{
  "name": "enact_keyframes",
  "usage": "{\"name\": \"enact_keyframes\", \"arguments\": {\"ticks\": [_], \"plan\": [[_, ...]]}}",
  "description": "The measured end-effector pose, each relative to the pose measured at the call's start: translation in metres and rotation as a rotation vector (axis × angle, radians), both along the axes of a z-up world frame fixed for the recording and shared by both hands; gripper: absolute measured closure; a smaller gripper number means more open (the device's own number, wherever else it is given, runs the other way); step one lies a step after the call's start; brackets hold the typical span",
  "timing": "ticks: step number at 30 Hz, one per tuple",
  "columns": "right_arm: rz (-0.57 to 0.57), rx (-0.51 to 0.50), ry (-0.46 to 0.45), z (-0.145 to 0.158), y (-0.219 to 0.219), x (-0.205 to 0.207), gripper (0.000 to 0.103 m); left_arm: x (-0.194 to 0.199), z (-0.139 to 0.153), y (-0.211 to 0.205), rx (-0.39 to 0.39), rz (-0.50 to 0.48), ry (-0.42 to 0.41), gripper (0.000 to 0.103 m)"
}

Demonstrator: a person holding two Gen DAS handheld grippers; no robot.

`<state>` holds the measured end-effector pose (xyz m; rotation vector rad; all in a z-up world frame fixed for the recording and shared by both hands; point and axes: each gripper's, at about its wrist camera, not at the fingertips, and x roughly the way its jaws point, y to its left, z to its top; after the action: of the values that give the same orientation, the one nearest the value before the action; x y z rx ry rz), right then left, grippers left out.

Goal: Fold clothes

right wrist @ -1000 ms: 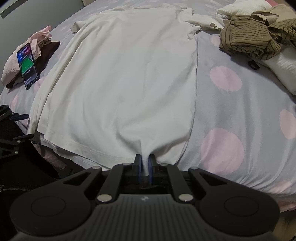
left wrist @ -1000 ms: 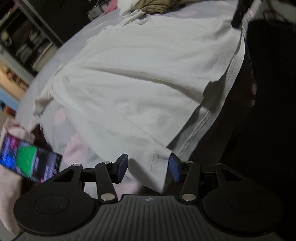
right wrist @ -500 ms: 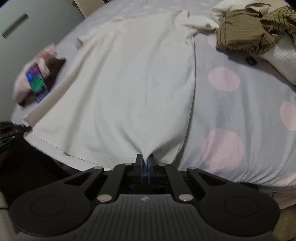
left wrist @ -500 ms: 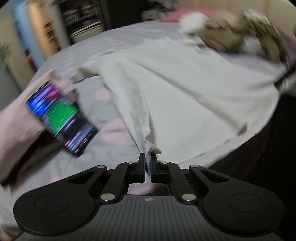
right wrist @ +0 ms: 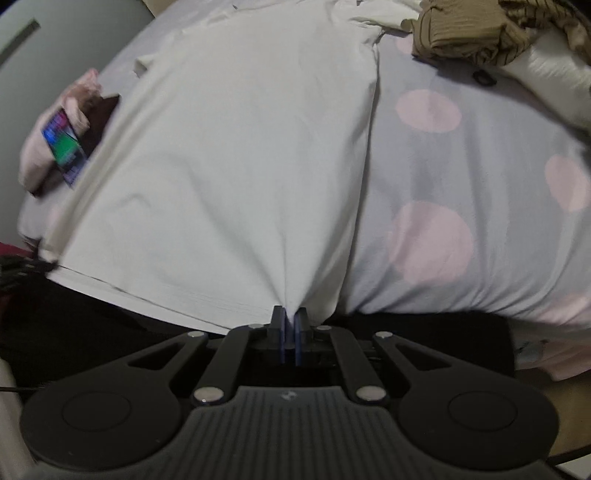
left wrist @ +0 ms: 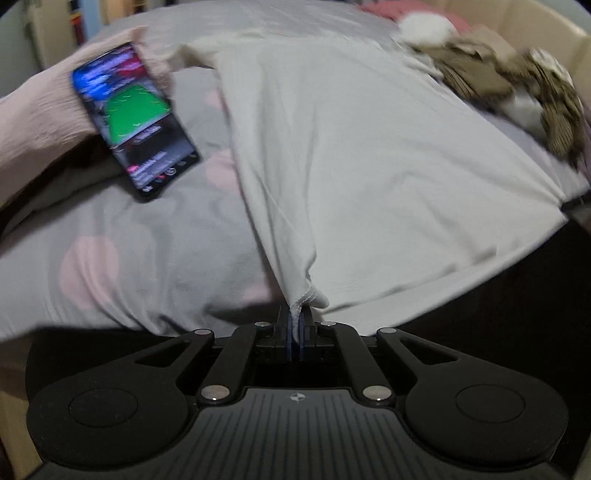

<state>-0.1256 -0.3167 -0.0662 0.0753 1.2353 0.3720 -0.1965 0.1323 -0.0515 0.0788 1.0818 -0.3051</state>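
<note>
White T-shirt [left wrist: 369, 155] is the one garment in play, spread front-up across the bed [left wrist: 147, 258], its hem hanging over the bed's near edge. Two grippers on it, one at each bottom corner. The left gripper [left wrist: 295, 328] has its fingers [left wrist: 284, 332] pressed together on the shirt's left hem corner, a stitched nub of fabric poking up between them, and cloth fans away in tight folds from that pinch. Over on the other side, the right gripper [right wrist: 290, 332] is clamped just the same, fingers [right wrist: 279, 332] closed on the right hem corner, with creases radiating up the shirt [right wrist: 240, 147] from the grip. Between the two grips the hem runs along the near edge of the bed.

The bed's cover is grey with pink spots [right wrist: 428, 110]; four show clearly in the right wrist view. One phone [left wrist: 133, 118] with a lit screen lies toward the bed's left edge, resting against one pink garment [left wrist: 40, 122], just beside the shirt's left side. At the far right corner of the bed sits a crumpled heap of brown striped clothing [right wrist: 469, 33]; I can't count the pieces in it. A white pillow [right wrist: 554, 85] lies just beside that heap at the right edge.
</note>
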Motion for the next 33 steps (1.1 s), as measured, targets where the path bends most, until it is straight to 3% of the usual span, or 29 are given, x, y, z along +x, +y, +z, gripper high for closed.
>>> {"name": "enact_keyframes", "arguments": {"ticks": [3, 5, 8, 11, 14, 17, 20, 24, 26, 29, 33], "plan": [[0.026, -0.048, -0.001, -0.005, 0.007, 0.003, 0.097, -0.001, -0.006, -0.010, 0.069, -0.103, 0.021, 0.099], [0.031, -0.063, -0.003, -0.003, 0.006, 0.005, 0.091, 0.001, -0.006, -0.010, 0.101, -0.140, 0.023, 0.094], [0.034, -0.086, -0.012, 0.001, 0.002, 0.008, 0.069, 0.004, 0.001, -0.003, 0.109, -0.138, 0.031, 0.083], [0.037, -0.108, -0.021, 0.005, -0.002, 0.010, 0.069, 0.003, 0.010, 0.005, 0.140, -0.132, 0.021, 0.078], [0.016, -0.109, -0.096, 0.016, -0.003, 0.016, 0.069, 0.002, 0.019, 0.011, 0.179, -0.138, 0.003, 0.078], [0.136, -0.134, -0.191, 0.021, 0.017, 0.013, 0.069, 0.006, 0.027, 0.013, 0.192, -0.125, -0.028, 0.078], [0.355, -0.187, -0.278, 0.018, 0.055, -0.007, 0.069, 0.004, 0.034, 0.008, 0.124, -0.143, -0.098, 0.078], [0.602, -0.281, -0.341, 0.000, 0.093, -0.030, 0.071, 0.002, 0.030, -0.020, 0.075, -0.256, -0.142, 0.078], [0.641, -0.295, -0.349, -0.004, 0.101, -0.032, 0.071, 0.000, 0.023, -0.036, 0.079, -0.323, -0.156, 0.078], [0.668, -0.302, -0.353, -0.008, 0.109, -0.032, 0.071, -0.001, 0.009, -0.053, 0.133, -0.416, -0.166, 0.078], [0.703, -0.312, -0.358, -0.015, 0.119, -0.032, 0.070, -0.010, -0.007, -0.068, 0.324, -0.555, -0.206, 0.078]]}}
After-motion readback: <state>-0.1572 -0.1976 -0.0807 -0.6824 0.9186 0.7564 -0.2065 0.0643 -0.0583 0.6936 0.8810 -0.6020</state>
